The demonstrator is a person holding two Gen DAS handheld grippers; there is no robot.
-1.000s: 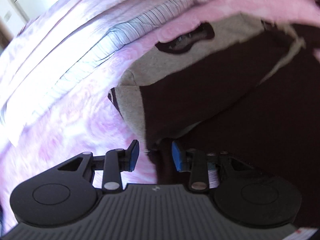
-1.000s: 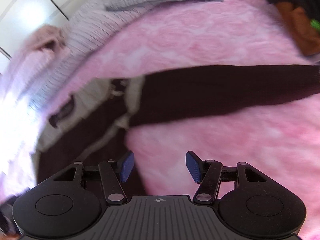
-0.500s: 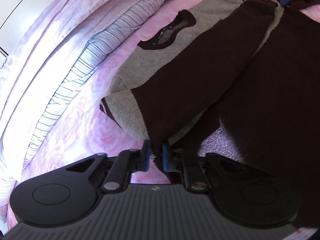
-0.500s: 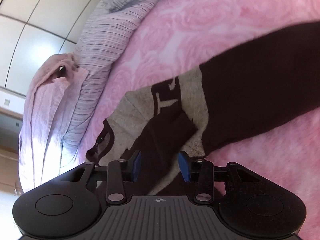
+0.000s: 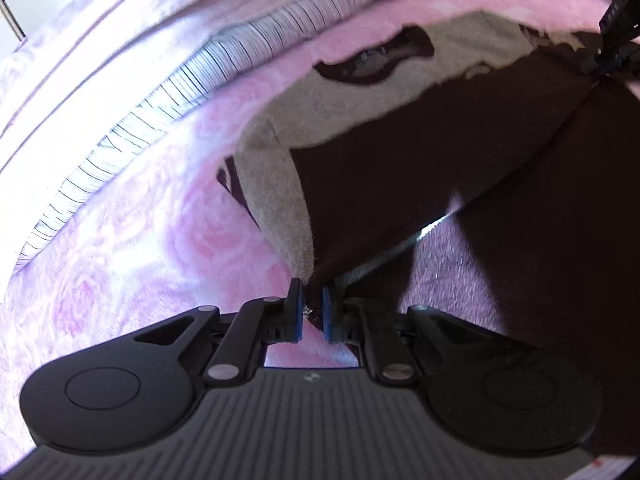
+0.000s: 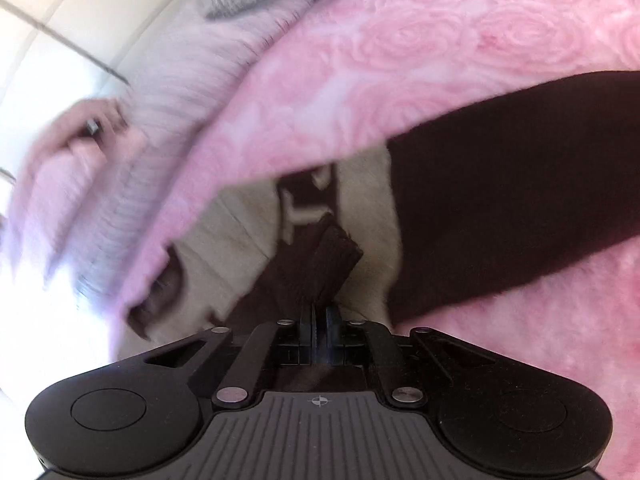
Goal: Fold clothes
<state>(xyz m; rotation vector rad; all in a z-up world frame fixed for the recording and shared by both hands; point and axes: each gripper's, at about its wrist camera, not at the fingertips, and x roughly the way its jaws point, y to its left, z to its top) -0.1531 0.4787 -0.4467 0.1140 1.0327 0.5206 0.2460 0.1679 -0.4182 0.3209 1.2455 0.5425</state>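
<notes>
Right wrist: sweater point(image 6: 500, 200) on pink blanket point(image 6: 460, 40); striped bedding point(image 6: 180, 80) beside.

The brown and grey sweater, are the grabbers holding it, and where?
Yes. The left gripper pinches the sweater at its side edge, and the right gripper is shut on the brown sleeve's cuff.

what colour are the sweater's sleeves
Dark brown sleeves on a beige sweater, clearest in the right wrist view.
</notes>
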